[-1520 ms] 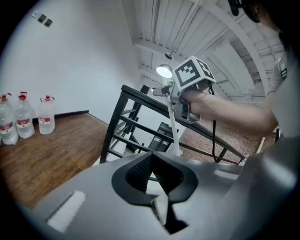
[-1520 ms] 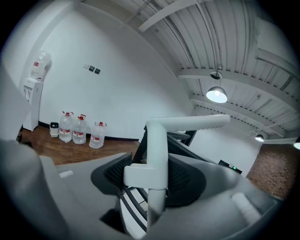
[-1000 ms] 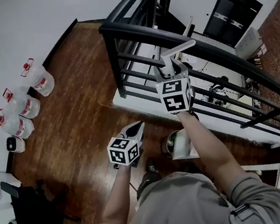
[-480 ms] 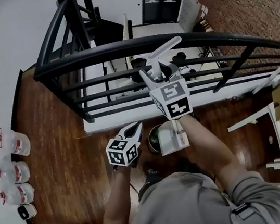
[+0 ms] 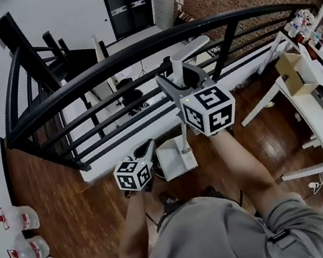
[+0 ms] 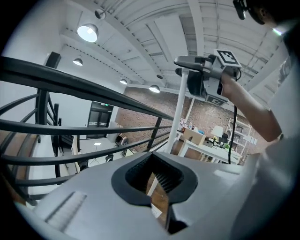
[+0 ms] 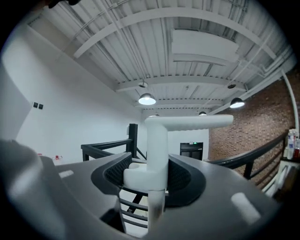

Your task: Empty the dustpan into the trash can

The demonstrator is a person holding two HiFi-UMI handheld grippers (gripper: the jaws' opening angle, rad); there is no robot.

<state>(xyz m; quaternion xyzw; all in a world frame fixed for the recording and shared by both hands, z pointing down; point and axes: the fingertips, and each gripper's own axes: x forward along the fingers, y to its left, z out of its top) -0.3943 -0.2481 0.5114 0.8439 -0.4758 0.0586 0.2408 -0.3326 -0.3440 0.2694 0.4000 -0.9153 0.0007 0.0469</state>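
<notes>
My right hand-held gripper (image 7: 151, 180) is clamped on the white plastic long-handled dustpan (image 5: 176, 158), so I judge this the carrying step — no trash can shows. My left hand-held gripper (image 5: 145, 150) has its jaws together and empty. Next I must find the can, then tip the pan over it.

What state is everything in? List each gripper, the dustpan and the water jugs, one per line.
right gripper: shut on the dustpan handle
left gripper: jaws together, empty
dustpan: held by its upright handle
water jugs: capped, upright
</notes>
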